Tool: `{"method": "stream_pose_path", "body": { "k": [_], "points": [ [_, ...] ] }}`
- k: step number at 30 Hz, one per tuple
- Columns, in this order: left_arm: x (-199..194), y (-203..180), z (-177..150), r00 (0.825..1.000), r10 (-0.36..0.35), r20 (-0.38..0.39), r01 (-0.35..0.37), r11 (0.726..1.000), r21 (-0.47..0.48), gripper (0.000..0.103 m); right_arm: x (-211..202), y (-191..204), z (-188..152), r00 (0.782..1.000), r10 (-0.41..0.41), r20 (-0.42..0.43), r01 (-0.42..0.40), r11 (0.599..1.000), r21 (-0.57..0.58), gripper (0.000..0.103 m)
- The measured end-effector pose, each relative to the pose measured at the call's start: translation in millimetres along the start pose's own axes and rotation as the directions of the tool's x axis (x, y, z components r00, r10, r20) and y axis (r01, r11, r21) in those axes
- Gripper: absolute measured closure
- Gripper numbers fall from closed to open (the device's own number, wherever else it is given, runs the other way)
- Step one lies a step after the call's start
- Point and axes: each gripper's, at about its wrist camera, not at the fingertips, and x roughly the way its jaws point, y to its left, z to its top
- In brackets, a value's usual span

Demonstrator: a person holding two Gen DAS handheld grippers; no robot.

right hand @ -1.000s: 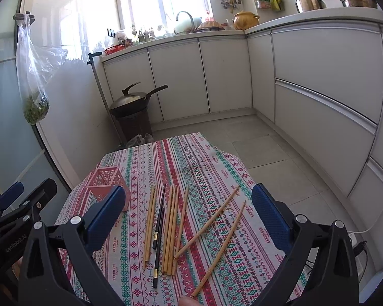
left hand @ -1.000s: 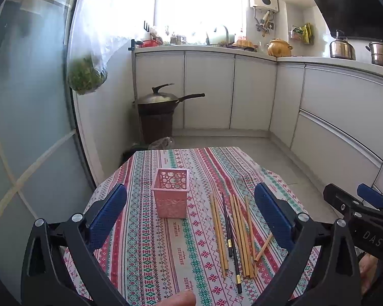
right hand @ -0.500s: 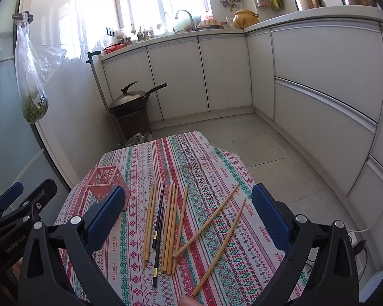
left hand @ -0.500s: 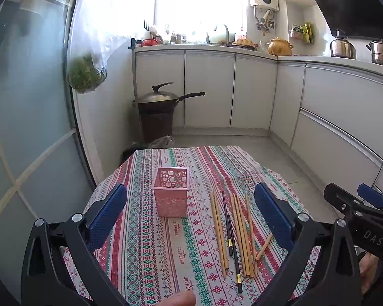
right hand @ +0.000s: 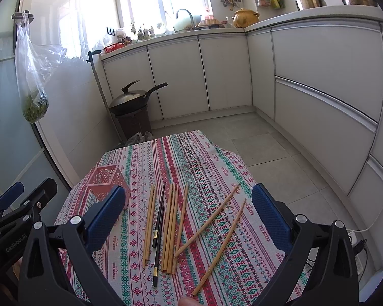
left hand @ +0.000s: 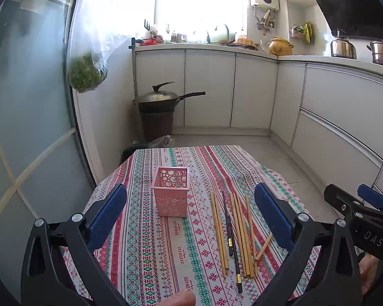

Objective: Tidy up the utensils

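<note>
Loose chopsticks lie flat on the striped patterned woven tablecloth (left hand: 150, 252): a bunch of light bamboo chopsticks (right hand: 169, 225) roughly parallel, a glossy black pair with gold bands (right hand: 158, 229) lying among them, two more bamboo sticks (right hand: 217, 227) angled and apart on the far side from the basket. Just beside the bunch stands the pink square plastic basket (left hand: 171, 191), upright, perforated walls with round cut-outs, nothing visible inside.

Left gripper (left hand: 190, 215), black frame, blue textured pads, jaws spread wide, holding nothing, hovers above cloth with basket and bunch between its fingers. Right gripper (right hand: 187, 218), same build, also spread wide and empty, above the chopsticks.

Beyond the basket: lidded dark metal wok (left hand: 160, 99) on a brown ribbed bin, smooth white cabinet fronts (left hand: 209, 89), clear plastic bag of greens (left hand: 86, 74) hanging on frosted glass.
</note>
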Motion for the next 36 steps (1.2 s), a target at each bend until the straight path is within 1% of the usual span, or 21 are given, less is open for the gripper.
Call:
{"method": "stream_pose_path", "body": {
  "k": [36],
  "points": [
    [1.2, 3.5, -2.1, 1.0, 0.013, -0.009, -0.013, 1.0, -0.011, 0.007, 2.3, -1.7, 0.1, 1.0, -0.005, -0.015, 0.005, 1.0, 0.013, 0.007]
  ]
}}
